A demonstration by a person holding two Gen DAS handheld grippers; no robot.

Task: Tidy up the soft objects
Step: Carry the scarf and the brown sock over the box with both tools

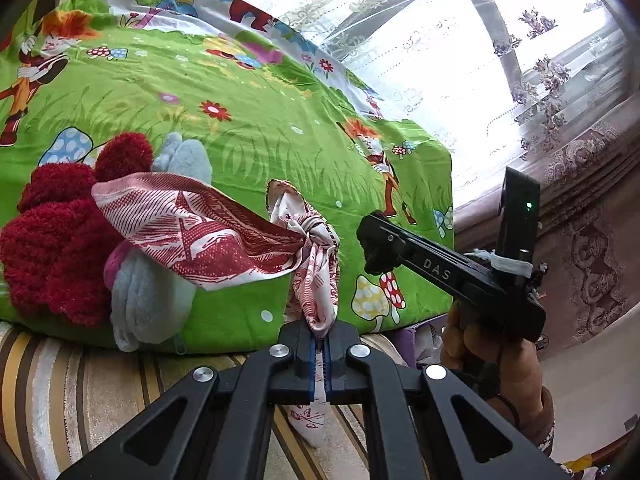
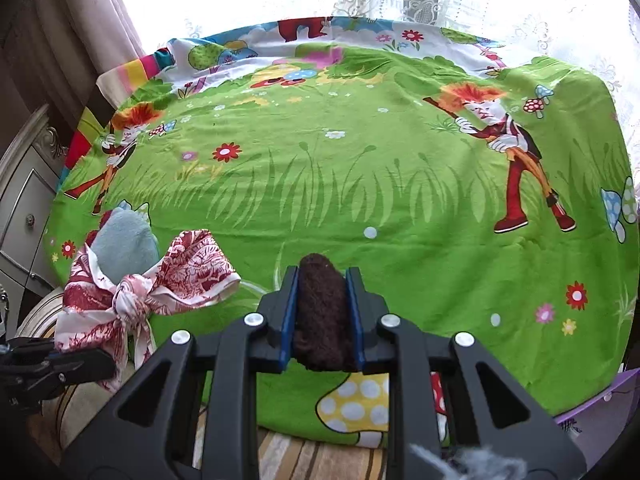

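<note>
Scarf [image 1: 224, 236], red-and-white and knotted, wraps a bundle of a fuzzy red thing [image 1: 56, 248] and a grey plush thing [image 1: 148, 304] at nine o'clock on the green cartoon blanket [image 1: 256, 128]. One tail of it hangs at six o'clock, pinched in the left gripper [image 1: 321, 344], whose jaws are fully together on the cloth. The right gripper [image 2: 325, 316], at three o'clock of the knot, is clamped on a dark brown woolly piece [image 2: 322, 320].
</note>
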